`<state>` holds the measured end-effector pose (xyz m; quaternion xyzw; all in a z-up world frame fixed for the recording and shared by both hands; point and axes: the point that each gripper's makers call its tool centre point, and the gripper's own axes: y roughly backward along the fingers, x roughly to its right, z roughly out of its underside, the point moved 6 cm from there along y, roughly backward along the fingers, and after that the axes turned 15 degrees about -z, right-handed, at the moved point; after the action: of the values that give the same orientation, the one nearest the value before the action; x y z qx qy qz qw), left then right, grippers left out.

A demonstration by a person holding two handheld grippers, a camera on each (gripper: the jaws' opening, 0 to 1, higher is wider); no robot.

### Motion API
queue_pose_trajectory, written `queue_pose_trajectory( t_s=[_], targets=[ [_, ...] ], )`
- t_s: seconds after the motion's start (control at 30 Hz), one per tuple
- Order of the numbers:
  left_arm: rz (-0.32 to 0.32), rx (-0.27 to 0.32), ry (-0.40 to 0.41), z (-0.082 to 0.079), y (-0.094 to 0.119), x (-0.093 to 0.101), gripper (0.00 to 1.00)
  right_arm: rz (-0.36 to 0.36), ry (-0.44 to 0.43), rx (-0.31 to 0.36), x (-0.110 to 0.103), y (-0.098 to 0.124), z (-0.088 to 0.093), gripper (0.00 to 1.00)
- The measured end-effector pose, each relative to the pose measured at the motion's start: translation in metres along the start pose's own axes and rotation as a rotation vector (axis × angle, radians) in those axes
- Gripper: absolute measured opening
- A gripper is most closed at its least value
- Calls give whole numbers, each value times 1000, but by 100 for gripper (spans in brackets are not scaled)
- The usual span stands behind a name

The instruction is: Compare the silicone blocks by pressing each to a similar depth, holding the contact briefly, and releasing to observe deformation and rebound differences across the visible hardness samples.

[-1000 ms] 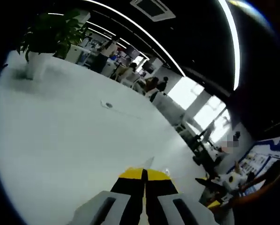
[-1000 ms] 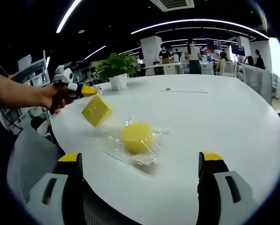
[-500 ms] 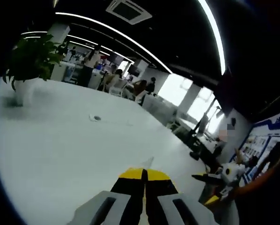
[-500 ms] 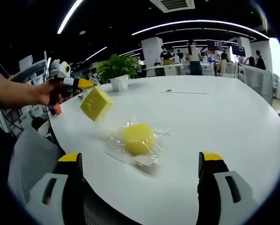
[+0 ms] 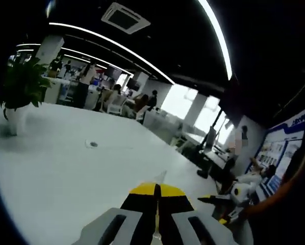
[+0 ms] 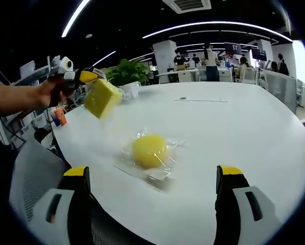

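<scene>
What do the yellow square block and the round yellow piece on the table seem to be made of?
The yellow square block, held in the left gripper, looks like matte, soft silicone or foam: dull faces without glare. The round yellow piece looks similar, but it lies inside a clear plastic wrapper, glossy and crinkled, on the smooth white table.

Bright ceiling strips (soft blur, warped edges)
</scene>
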<state>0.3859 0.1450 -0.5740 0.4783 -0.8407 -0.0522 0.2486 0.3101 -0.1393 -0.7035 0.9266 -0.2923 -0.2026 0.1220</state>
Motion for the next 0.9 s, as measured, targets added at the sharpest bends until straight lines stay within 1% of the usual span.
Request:
queue_pose_trajectory(
  t_s=[0.23, 0.43, 0.67, 0.9],
  targets=[
    [29, 11, -13, -8, 3, 5, 0, 0, -4, 8, 0, 0, -1, 96],
    [54, 13, -5, -10, 5, 8, 0, -4, -11, 14, 0, 0, -2, 96],
    [90, 16, -22, -10, 5, 16, 0, -5, -5, 6, -1, 0, -2, 96],
    [117, 17, -40, -12, 12, 24, 0, -16, 3, -3, -2, -2, -2, 96]
  ],
)
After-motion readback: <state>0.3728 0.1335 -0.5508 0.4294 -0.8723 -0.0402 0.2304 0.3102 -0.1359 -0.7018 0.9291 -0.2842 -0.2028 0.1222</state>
